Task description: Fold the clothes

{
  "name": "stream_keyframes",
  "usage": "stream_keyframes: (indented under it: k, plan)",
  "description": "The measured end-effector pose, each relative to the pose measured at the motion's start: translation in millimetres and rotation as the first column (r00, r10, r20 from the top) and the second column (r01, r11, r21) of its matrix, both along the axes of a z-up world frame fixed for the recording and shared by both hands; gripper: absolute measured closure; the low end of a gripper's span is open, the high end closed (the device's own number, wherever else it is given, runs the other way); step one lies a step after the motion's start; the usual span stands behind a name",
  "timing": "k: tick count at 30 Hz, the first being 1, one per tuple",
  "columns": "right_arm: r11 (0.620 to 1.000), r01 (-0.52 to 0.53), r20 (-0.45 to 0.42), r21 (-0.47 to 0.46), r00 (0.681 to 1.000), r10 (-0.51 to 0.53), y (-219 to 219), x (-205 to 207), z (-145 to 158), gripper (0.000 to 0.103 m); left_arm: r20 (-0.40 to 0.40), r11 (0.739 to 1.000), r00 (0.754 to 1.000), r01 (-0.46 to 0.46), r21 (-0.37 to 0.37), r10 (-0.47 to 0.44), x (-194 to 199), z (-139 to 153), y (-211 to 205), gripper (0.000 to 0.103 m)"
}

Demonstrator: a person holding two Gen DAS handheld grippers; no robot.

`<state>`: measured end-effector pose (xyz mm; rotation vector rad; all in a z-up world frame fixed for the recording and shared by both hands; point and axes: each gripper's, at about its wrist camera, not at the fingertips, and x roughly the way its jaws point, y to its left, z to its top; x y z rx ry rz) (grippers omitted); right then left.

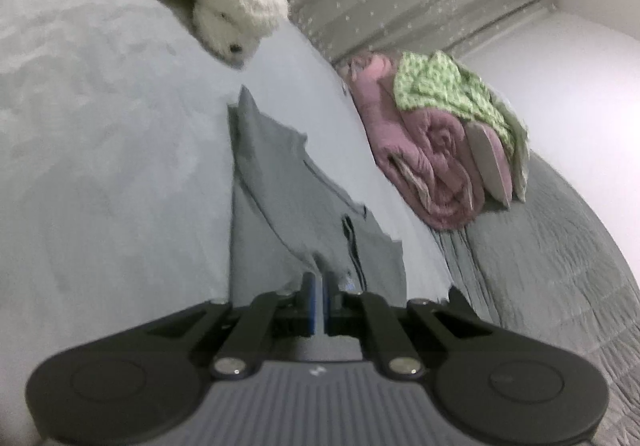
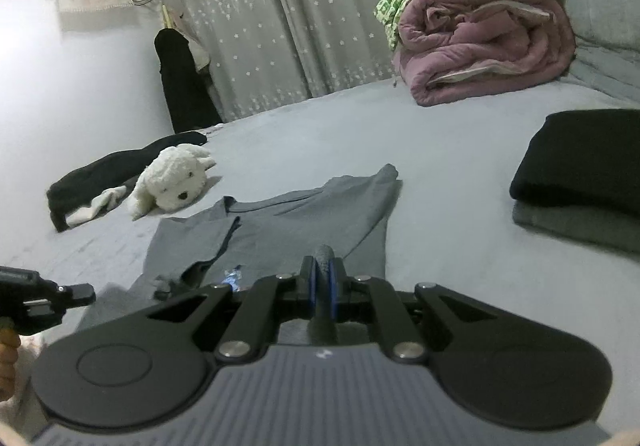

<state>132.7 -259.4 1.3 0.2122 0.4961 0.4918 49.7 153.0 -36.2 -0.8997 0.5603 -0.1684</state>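
— Two claws, what state?
— Both pinch the grey shirt [image 2: 280, 222]: the right gripper [image 2: 324, 278] clamps a bunched fold, the left gripper [image 1: 319, 286] an edge.
— Where's the shirt?
— Spread on the bed [image 2: 440, 174], between the quilt [image 2: 488, 46], a black stack [image 2: 580, 162] and the toy dog [image 2: 172, 182].

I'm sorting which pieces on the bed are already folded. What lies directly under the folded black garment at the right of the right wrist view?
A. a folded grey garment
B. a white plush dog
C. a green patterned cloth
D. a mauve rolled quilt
A: the folded black garment sits stacked on a folded grey garment, whose edge shows beneath it.
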Motion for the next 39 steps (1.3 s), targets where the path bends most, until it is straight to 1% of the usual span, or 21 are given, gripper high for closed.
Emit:
stream_keyframes:
  k: [1, 4, 7, 9, 10, 11, 13, 15, 16, 18, 19, 21, 25, 28, 31, 33, 34, 36, 37, 38, 39]
  plan:
    - [1.000, 0.001, -0.004, -0.001, 1.000, -0.001, 2, 4, -3, 0.095, 0.001, 1.000, 1.000, -0.008, -0.006, 0.008, 2, -3, 3, 0.100]
    - [0.999, 0.001, -0.008, -0.049, 1.000, -0.001, 13, 16, -13, 0.095, -0.049, 1.000, 0.999, -0.009, -0.002, 0.009, 7, -12, 5, 0.100]
    - [0.997, -0.012, -0.055, -0.077, 0.998, 0.008, 14, 17, -25, 0.094, -0.091, 1.000, 0.996, 0.009, -0.005, -0.009, 9, -13, 4, 0.099]
    - [0.998, -0.005, -0.084, -0.064, 0.996, 0.000, 10, 16, -27, 0.092, -0.088, 0.999, 0.996, 0.023, -0.023, -0.025, 8, -10, 3, 0.089]
    - [0.999, -0.002, -0.098, -0.042, 0.995, -0.003, 6, 15, -28, 0.088, -0.088, 0.999, 0.996, 0.028, -0.027, -0.030, 8, -9, 3, 0.075]
    - [1.000, 0.003, -0.112, -0.019, 0.994, -0.005, 1, 13, -28, 0.087, -0.090, 0.999, 0.995, 0.036, -0.021, -0.037, 8, -9, 2, 0.066]
    - [1.000, 0.013, -0.131, 0.025, 0.991, -0.010, -6, 13, -29, 0.086, -0.119, 0.999, 0.992, 0.051, 0.018, -0.049, 10, -10, -4, 0.065]
    - [0.999, 0.018, -0.152, 0.049, 0.988, -0.010, -9, 14, -31, 0.086, -0.148, 0.996, 0.987, 0.069, 0.057, -0.060, 13, -13, -11, 0.068]
    - [0.998, 0.016, -0.160, 0.053, 0.987, -0.007, -8, 14, -32, 0.086, -0.149, 0.995, 0.987, 0.073, 0.073, -0.062, 13, -13, -14, 0.072]
    - [0.999, 0.009, -0.163, 0.048, 0.987, -0.001, -4, 14, -32, 0.087, -0.150, 0.991, 0.987, 0.081, 0.107, -0.065, 14, -12, -20, 0.088]
    - [0.999, 0.009, -0.152, 0.035, 0.988, -0.004, -1, 14, -31, 0.091, -0.136, 0.990, 0.989, 0.077, 0.122, -0.061, 13, -11, -22, 0.098]
    - [1.000, 0.009, -0.111, 0.023, 0.994, -0.006, 3, 11, -24, 0.093, -0.108, 0.986, 0.993, 0.068, 0.150, -0.052, 11, -8, -25, 0.099]
    - [1.000, 0.029, -0.018, 0.007, 0.999, -0.028, 6, 9, -11, 0.094, 0.001, 0.987, 1.000, 0.014, 0.161, -0.015, 4, 2, -26, 0.099]
    - [0.999, 0.042, -0.001, -0.031, 0.999, -0.042, 10, 12, -13, 0.094, 0.015, 0.985, 1.000, -0.021, 0.174, 0.018, 4, -1, -23, 0.099]
    - [0.994, 0.052, -0.032, -0.095, 0.998, -0.056, 18, 19, -26, 0.094, -0.037, 0.973, 0.999, -0.013, 0.231, 0.022, 10, -12, -26, 0.098]
    - [0.989, 0.044, -0.075, -0.139, 0.996, -0.054, 24, 24, -38, 0.089, -0.071, 0.958, 0.997, 0.010, 0.287, 0.011, 14, -20, -33, 0.095]
    - [0.988, 0.048, -0.069, -0.149, 0.996, -0.059, 25, 24, -39, 0.088, -0.068, 0.951, 0.998, 0.011, 0.309, 0.010, 14, -18, -35, 0.095]
    - [0.985, 0.064, -0.058, -0.161, 0.996, -0.074, 25, 21, -35, 0.081, -0.067, 0.940, 0.998, 0.004, 0.342, 0.020, 12, -12, -39, 0.094]
    - [0.983, 0.076, -0.052, -0.167, 0.995, -0.086, 24, 19, -33, 0.073, -0.067, 0.935, 0.997, -0.004, 0.354, 0.030, 10, -7, -40, 0.091]
    - [0.981, 0.088, -0.045, -0.173, 0.994, -0.097, 23, 18, -31, 0.062, -0.068, 0.931, 0.997, -0.012, 0.365, 0.039, 9, -3, -41, 0.084]
    - [0.979, 0.100, -0.039, -0.177, 0.993, -0.109, 22, 16, -29, 0.059, -0.069, 0.926, 0.996, -0.020, 0.377, 0.049, 7, 2, -41, 0.079]
